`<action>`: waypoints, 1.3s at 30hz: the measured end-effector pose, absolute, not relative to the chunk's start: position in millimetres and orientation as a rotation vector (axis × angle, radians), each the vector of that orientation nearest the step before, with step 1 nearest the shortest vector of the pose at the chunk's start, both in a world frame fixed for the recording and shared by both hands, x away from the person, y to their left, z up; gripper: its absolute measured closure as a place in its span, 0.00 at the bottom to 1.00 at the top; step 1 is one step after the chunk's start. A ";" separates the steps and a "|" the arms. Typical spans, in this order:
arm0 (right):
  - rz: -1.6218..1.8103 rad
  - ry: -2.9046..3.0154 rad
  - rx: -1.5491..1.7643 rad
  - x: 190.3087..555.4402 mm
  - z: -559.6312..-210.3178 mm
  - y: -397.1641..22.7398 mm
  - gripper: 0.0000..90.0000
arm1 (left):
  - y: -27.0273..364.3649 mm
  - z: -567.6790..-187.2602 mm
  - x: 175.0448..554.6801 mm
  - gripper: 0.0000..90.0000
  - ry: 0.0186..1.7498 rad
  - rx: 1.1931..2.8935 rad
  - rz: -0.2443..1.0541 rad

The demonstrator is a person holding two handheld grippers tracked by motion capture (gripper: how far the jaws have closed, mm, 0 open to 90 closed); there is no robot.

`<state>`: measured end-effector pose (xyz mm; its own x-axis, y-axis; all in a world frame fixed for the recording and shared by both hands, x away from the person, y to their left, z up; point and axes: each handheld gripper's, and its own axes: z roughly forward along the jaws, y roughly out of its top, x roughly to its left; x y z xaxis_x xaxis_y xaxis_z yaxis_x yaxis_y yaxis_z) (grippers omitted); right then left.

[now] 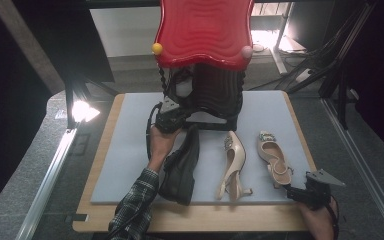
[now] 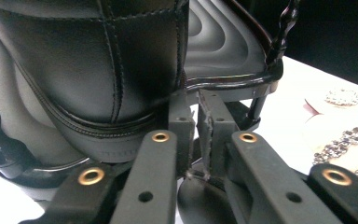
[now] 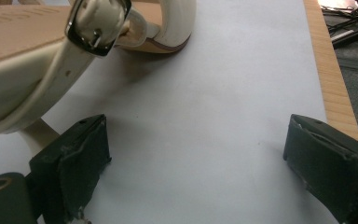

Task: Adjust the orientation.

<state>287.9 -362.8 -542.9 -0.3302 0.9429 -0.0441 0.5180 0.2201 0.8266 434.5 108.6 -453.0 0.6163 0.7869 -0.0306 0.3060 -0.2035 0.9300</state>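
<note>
At the left of the high view the left tongs (image 1: 167, 117) sit at the foot of the shoe rack (image 1: 215, 100). In the left gripper view their jaws stand almost together, with only a thin slit between them and nothing I can make out pinched, right under a black leather shoe (image 2: 88, 70) on the rack's ridged lower shelf (image 2: 223, 51). The end facing the tongs is rounded and has an upright seam, so it is probably the heel, and the shoe's length runs away into the shelf. It looks stiff and fairly heavy, with smooth leather that could slip, so the firm sole edge or heel rim is the best place to hold it

Its mate (image 1: 180, 167) lies on the grey mat (image 1: 130, 150) of the tabletop, its length running up the frame with the narrow end towards the rack. Two cream slingbacks (image 1: 232, 165) (image 1: 275, 160) lie to the right, toes up the frame. They look light, with thin straps and delicate jewelled trim

At the lower right the right tongs (image 1: 295, 192) stand wide apart and empty on the mat, just beside the right slingback's heel
</note>
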 end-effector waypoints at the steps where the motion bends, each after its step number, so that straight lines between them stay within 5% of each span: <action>1: 0.990 1.941 1.344 287.9 -542.9 -362.8 0.07 | 109.3 -452.6 433.5 0.91 0.887 1.778 0.568; 4: 0.990 1.942 1.343 287.9 -542.9 -362.8 0.07 | 112.2 -451.1 430.6 0.89 0.883 1.767 0.565; 13: 0.990 1.941 1.343 287.9 -542.9 -362.8 0.07 | 126.3 -452.0 408.1 0.59 0.941 1.755 0.546; 21: 0.990 1.942 1.344 287.9 -542.9 -362.8 0.07 | 165.4 -463.8 365.3 0.47 1.013 1.746 0.572; 39: 0.991 1.940 1.346 287.8 -542.9 -362.5 0.07 | 204.8 -523.3 295.7 0.53 1.125 1.743 0.467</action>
